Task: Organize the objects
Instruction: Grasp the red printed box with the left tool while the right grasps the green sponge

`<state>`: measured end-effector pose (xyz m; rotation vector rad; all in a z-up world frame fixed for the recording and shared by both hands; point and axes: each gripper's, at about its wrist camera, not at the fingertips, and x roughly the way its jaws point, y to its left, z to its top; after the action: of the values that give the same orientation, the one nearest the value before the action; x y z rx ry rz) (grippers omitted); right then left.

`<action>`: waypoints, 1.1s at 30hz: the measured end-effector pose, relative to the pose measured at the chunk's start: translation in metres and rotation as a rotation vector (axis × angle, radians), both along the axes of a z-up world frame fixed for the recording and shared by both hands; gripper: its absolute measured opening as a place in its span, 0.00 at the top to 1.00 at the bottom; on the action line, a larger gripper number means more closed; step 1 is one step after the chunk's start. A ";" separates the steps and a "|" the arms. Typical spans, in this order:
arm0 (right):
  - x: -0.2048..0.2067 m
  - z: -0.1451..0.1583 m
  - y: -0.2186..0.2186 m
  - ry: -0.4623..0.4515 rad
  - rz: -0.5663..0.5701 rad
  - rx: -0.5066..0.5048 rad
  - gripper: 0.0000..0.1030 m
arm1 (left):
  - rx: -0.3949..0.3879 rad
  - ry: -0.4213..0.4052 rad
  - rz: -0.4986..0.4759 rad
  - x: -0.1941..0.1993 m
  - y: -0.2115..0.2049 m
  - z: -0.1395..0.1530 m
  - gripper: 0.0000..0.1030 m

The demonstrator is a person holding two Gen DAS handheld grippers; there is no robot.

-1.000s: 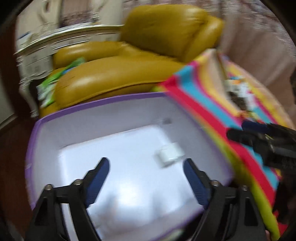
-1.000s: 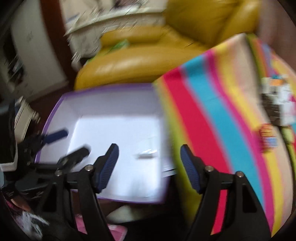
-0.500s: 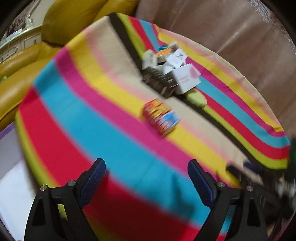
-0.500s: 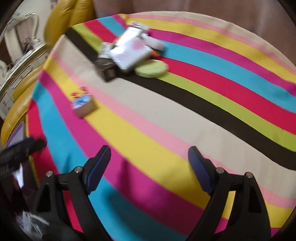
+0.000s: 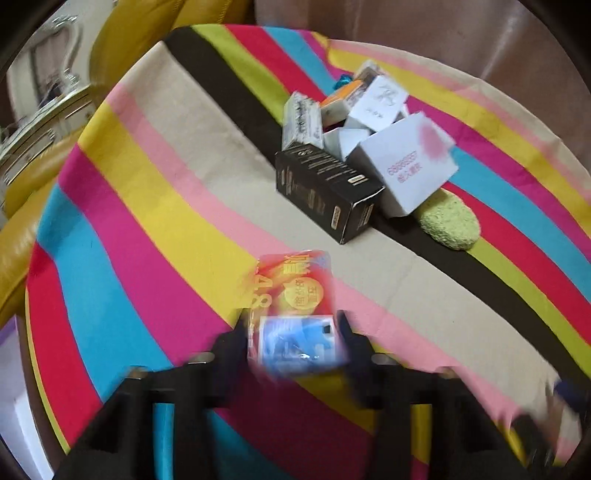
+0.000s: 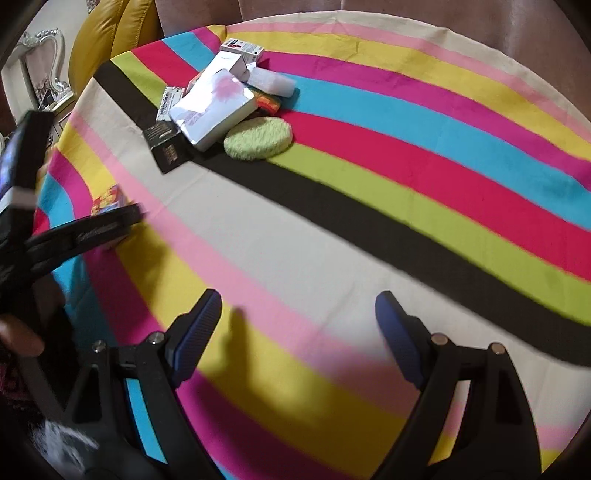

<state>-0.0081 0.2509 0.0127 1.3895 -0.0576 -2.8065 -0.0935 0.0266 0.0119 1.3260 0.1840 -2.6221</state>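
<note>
A red, orange and blue packet point(image 5: 295, 306) lies on the striped tablecloth point(image 5: 155, 206). My left gripper point(image 5: 293, 332) has its fingers close on both sides of the packet's near end; the view is blurred. The packet also shows in the right wrist view point(image 6: 108, 201), partly behind the left gripper's arm point(image 6: 92, 230). My right gripper point(image 6: 297, 325) is open and empty over the cloth. A pile of boxes lies further back: a black box point(image 5: 327, 190), a white box with a pink mark point(image 5: 408, 162), and several smaller white boxes point(image 5: 376, 99).
A green round sponge point(image 5: 448, 221) lies beside the white box. A yellow leather armchair point(image 5: 33, 229) stands left of the table. A purple-edged white box point(image 5: 7, 369) shows at the lower left edge. A brownish curtain point(image 5: 443, 33) hangs behind the table.
Both grippers swung from the purple-edged box to the striped table. My left gripper moved up to the colourful packet and its fingers narrowed around it. The right gripper stayed open.
</note>
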 end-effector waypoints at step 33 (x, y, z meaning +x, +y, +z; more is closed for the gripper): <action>-0.066 -0.013 -0.047 -0.008 0.150 0.051 0.20 | 0.004 0.060 -0.070 0.006 -0.023 -0.004 0.58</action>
<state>-0.0738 0.2040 -0.0006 1.3540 0.1135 -2.6980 -0.0877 0.0035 0.0078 1.2789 0.1546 -2.7229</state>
